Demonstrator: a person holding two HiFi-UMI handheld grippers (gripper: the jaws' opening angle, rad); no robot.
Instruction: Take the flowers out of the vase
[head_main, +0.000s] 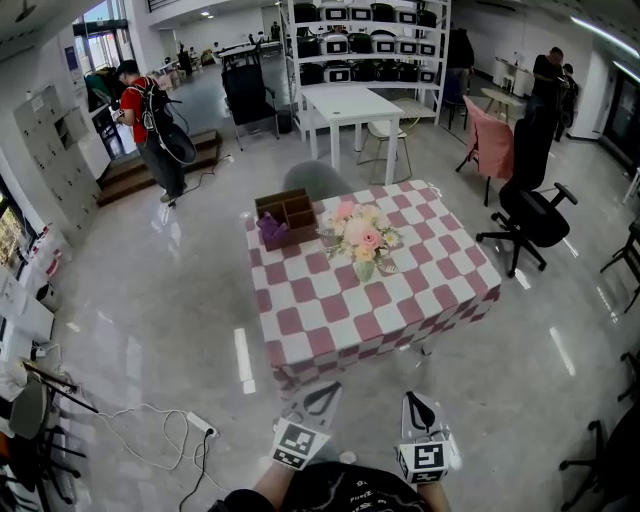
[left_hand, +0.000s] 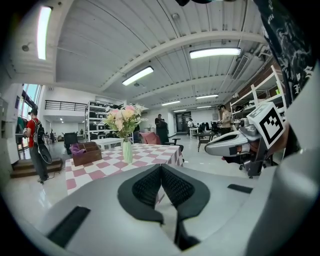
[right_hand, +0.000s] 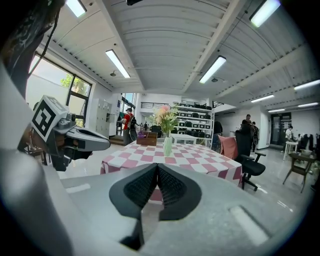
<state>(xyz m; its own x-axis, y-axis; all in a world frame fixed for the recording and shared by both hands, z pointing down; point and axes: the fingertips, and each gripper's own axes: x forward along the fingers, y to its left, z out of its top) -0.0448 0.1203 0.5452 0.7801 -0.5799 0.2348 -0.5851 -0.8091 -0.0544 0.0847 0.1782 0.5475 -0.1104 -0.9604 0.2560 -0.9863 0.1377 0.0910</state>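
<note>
A bunch of pink and cream flowers (head_main: 360, 232) stands in a pale green vase (head_main: 365, 268) near the middle of a table with a pink-and-white checked cloth (head_main: 400, 290). The flowers (left_hand: 121, 119) and vase (left_hand: 127, 151) show ahead in the left gripper view, and the flowers (right_hand: 165, 117) and vase (right_hand: 167, 146) in the right gripper view. My left gripper (head_main: 322, 398) and right gripper (head_main: 417, 409) hover over the floor, short of the table's near edge. Both are shut with nothing between the pads.
A brown wooden box (head_main: 287, 217) with purple stuff inside sits at the table's far left. A black office chair (head_main: 535, 215) stands to the right. A person in red (head_main: 145, 125) stands far left. A white table (head_main: 350, 105) and shelves (head_main: 370, 40) lie behind. Cables and a power strip (head_main: 200, 425) lie near left.
</note>
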